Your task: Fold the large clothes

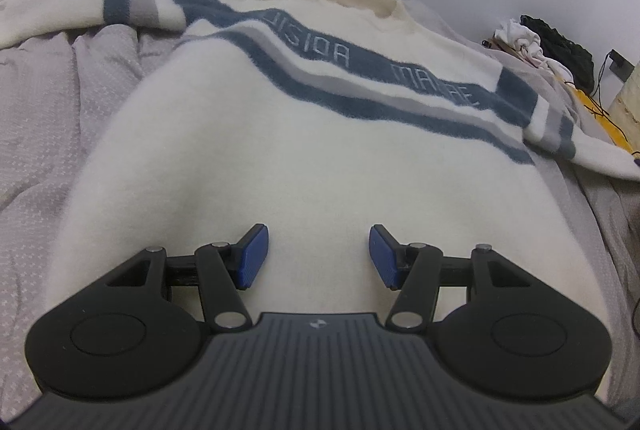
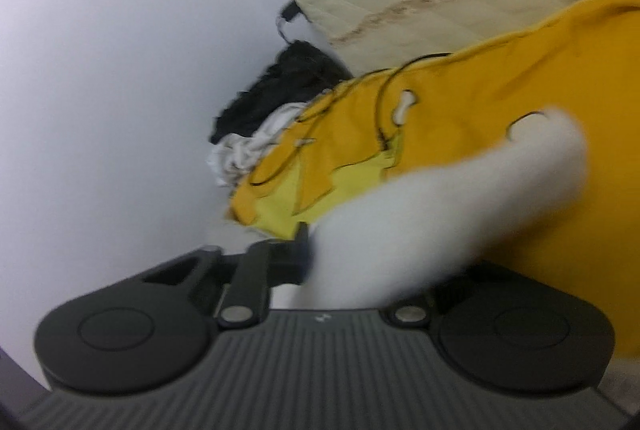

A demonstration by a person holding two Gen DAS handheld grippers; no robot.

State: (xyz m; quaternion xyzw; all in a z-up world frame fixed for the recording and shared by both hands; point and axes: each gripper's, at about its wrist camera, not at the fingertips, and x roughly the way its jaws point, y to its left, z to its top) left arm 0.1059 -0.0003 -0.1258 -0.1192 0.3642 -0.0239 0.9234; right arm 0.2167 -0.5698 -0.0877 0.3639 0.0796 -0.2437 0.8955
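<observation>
Currently, on my left wrist view, the left hand-held gripper (image 1: 319, 256) hovers released over the lower body of the cream sweater (image 1: 280, 158), which lies spread flat on the bed (image 1: 52, 102). On my right wrist view, blurred, the right hand-held gripper (image 2: 320, 258) is clenched on a white fuzzy sleeve (image 2: 440, 202), above yellow cloth (image 2: 520, 78).

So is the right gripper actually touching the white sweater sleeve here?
Touching. In the right wrist view the right gripper is shut on the white sweater sleeve: the fabric emerges from between its fingers, though motion blur hides the pads.
</observation>
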